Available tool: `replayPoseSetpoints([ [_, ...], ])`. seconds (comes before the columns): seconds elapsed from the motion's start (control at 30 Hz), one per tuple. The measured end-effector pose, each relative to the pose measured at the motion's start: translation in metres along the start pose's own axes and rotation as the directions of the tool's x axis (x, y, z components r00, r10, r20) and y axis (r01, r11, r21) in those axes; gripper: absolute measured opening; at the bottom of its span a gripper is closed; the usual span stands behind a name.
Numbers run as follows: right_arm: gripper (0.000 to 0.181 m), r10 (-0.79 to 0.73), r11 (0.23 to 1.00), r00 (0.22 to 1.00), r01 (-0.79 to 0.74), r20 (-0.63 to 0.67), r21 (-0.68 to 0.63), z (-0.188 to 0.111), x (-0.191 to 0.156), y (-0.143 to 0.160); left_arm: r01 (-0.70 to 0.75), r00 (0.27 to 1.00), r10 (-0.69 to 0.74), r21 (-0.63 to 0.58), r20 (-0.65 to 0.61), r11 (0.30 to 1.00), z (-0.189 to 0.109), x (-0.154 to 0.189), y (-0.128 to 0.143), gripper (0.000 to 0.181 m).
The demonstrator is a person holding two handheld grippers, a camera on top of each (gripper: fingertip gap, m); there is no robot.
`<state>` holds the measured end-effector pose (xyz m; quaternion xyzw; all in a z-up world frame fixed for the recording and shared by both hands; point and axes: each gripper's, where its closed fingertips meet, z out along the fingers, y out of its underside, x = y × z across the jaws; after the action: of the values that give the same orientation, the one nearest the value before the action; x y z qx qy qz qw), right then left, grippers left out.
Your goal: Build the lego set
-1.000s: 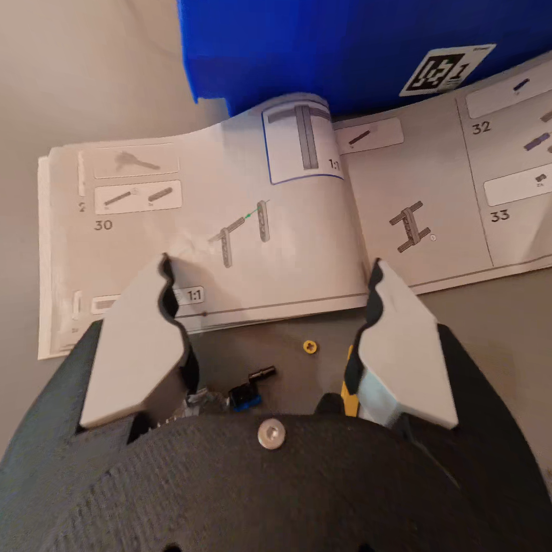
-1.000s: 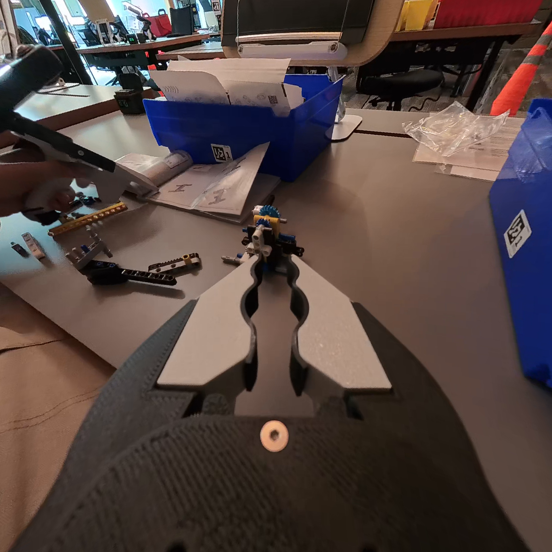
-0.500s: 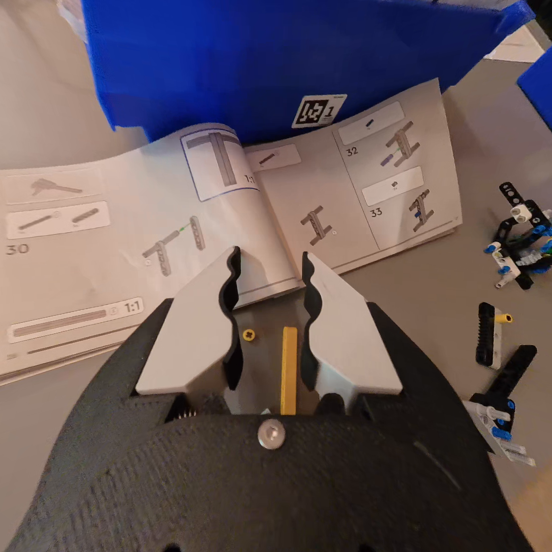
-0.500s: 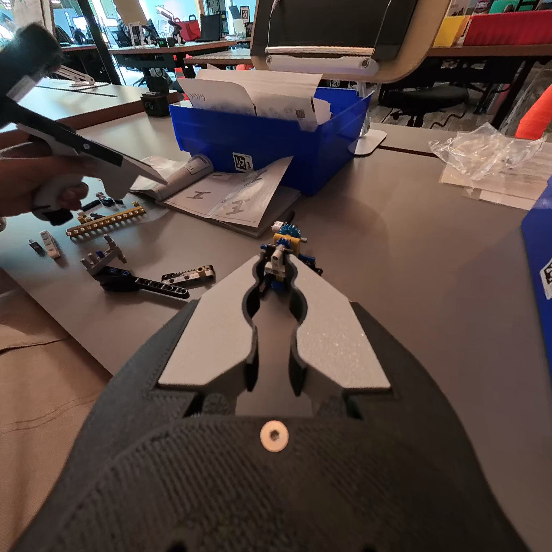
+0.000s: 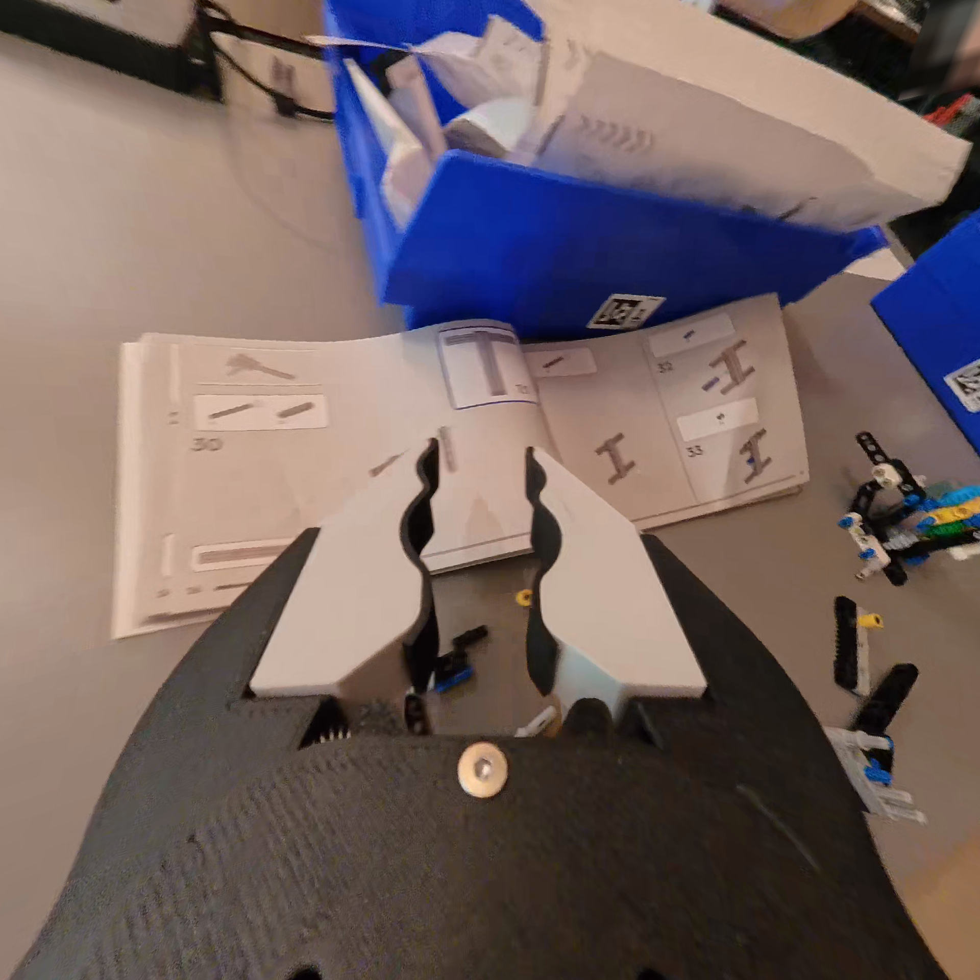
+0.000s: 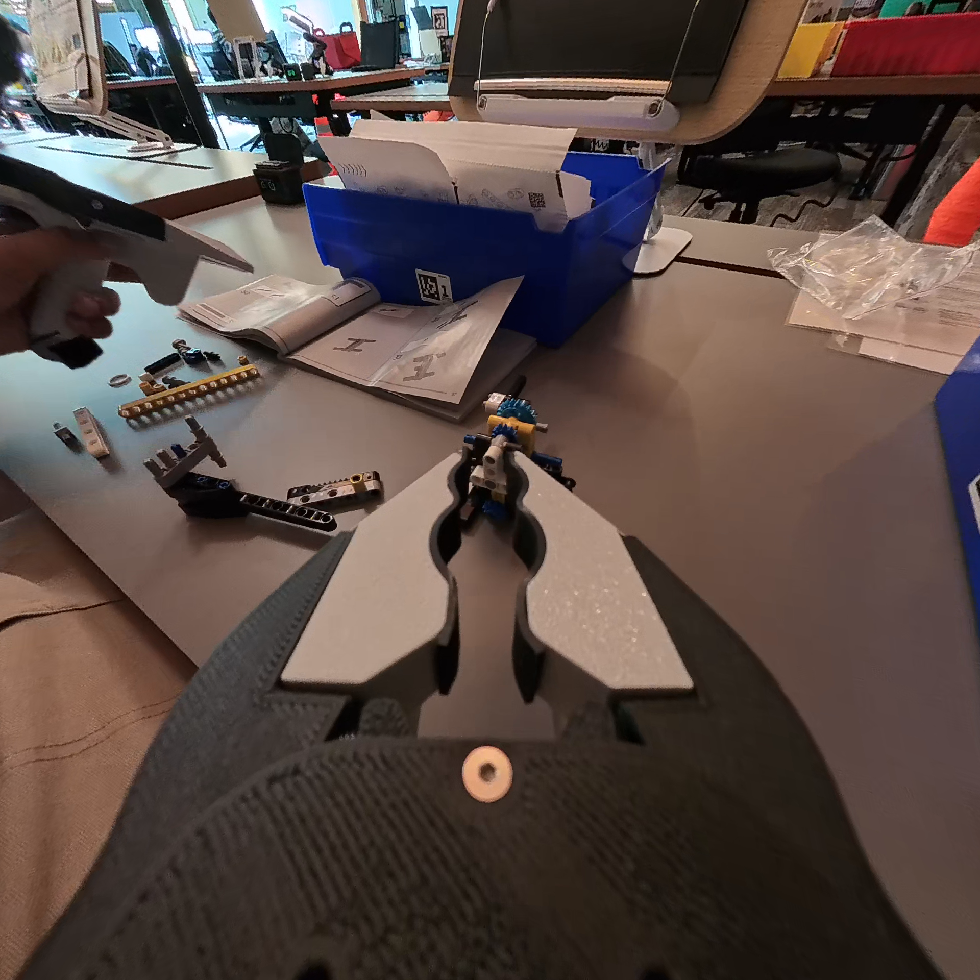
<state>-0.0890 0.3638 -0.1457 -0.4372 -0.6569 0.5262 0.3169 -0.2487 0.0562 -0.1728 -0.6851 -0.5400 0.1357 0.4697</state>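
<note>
1. The left gripper (image 5: 481, 451) hangs above the table (image 5: 159, 212), its jaws partly open with a clear gap and nothing between them. Its tips lie over the near edge of the open booklet (image 5: 329, 451).
2. Below that gap, on the table, sit a small yellow pin (image 5: 524, 596) and a black-and-blue connector (image 5: 456, 663).
3. The right gripper (image 6: 490, 466) is narrowly parted around the white part of the model (image 6: 504, 440). I cannot tell whether the fingers actually press it.
4. The model stands on the table just past the right gripper's tips, at 5 o'clock from the booklet's near corner. In the left view it shows at 3 o'clock (image 5: 922, 519).
5. A blue bin (image 6: 477, 249) holding white paper stands at 12 o'clock from the booklet, touching its far edge.
6. Loose parts lie at 9 o'clock from the model: a yellow beam (image 6: 188, 395), a black beam assembly (image 6: 249, 498) and a short grey-black beam (image 6: 334, 488).
7. A hand (image 6: 32, 297) holds the left gripper at 9 o'clock in the right view, above the loose parts.
8. A clear bag (image 6: 869, 270) lies on papers at 2 o'clock.
</note>
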Motion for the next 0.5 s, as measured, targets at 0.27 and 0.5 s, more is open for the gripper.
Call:
replayPoseSetpoints([
  [0.27,0.012,-0.014,1.000,1.000,0.014,0.004,-0.013,0.002,-0.003,0.001,0.035,0.999,-0.034,-0.056,0.028,0.998,0.012,-0.005,0.018,0.143],
  [0.5,0.012,-0.013,1.000,1.000,0.013,0.003,-0.014,0.002,-0.002,0.002,-0.144,0.989,0.147,-0.226,-0.004,0.963,0.034,0.034,0.055,0.139],
])
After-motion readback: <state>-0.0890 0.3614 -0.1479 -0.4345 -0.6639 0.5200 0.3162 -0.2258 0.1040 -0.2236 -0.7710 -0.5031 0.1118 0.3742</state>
